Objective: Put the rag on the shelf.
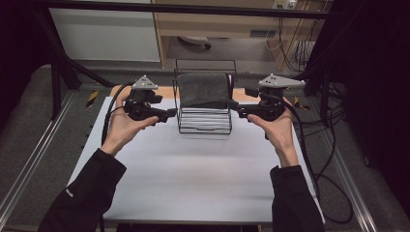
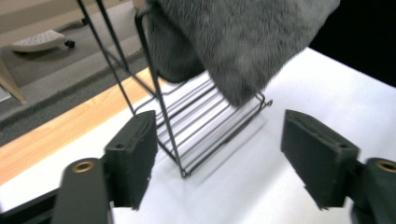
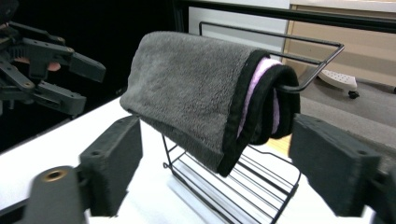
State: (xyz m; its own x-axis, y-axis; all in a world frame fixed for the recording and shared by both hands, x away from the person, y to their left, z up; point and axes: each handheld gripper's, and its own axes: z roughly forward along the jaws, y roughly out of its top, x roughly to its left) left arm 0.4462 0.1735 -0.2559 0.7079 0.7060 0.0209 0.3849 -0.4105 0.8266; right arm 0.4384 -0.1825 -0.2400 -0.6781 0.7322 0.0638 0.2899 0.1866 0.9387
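- High view: grey towel [image 1: 203,90] draped over wire rack [image 1: 205,126], long axis running between left gripper [image 1: 170,115] and right gripper [image 1: 237,109].
- Both grippers spread wide, holding nothing, about equally near.

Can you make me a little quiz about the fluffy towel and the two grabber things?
1. True or false: the folded grey fluffy towel hangs over the black wire rack.
2. What colour peeks out inside the towel's fold?
3. How do the left gripper and the right gripper stand? A) both open, holding nothing B) both clamped on the towel C) one holding the rack

Key: 1 true. 2 pink. 3 A.
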